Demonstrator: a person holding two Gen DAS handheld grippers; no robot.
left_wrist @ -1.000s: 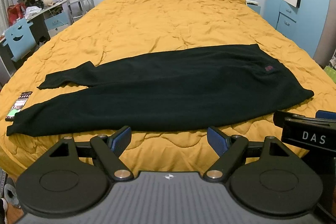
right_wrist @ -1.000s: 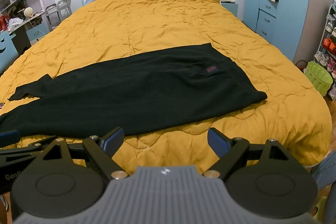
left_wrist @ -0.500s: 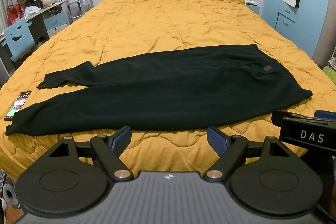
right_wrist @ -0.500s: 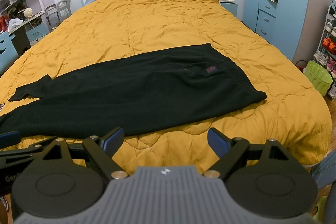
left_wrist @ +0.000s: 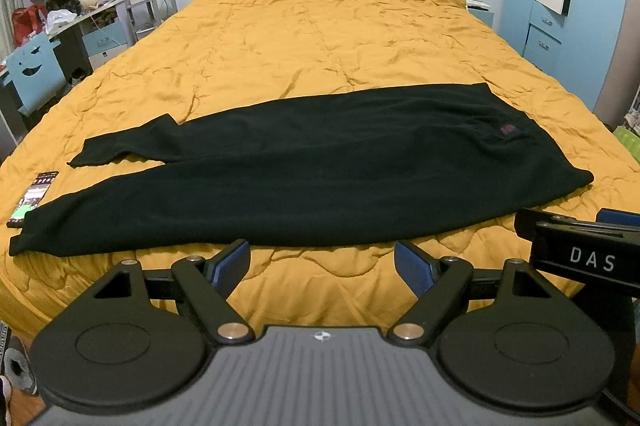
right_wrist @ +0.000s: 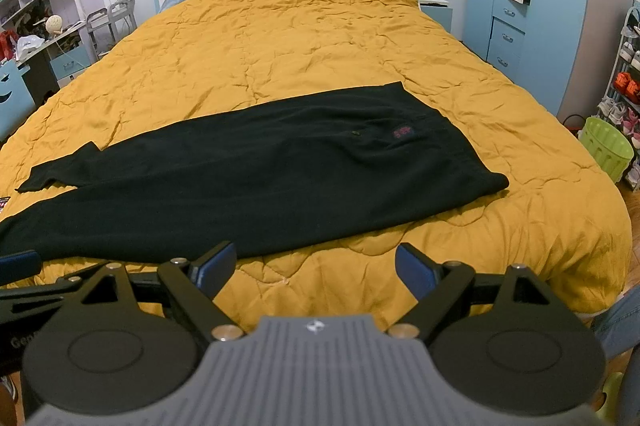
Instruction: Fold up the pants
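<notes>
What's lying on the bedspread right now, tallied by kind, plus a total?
Pants: 1, black, spread flat
Phone: 1, by the cuff of the near leg
Total: 2 on the yellow bedspread
Both tongs, left and right, are open and holding nothing.

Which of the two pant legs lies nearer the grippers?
The longer-looking front leg, running along the quilt's near edge with its cuff by the phone. The other leg lies behind it, farther up the bed, its cuff splayed away.
</notes>
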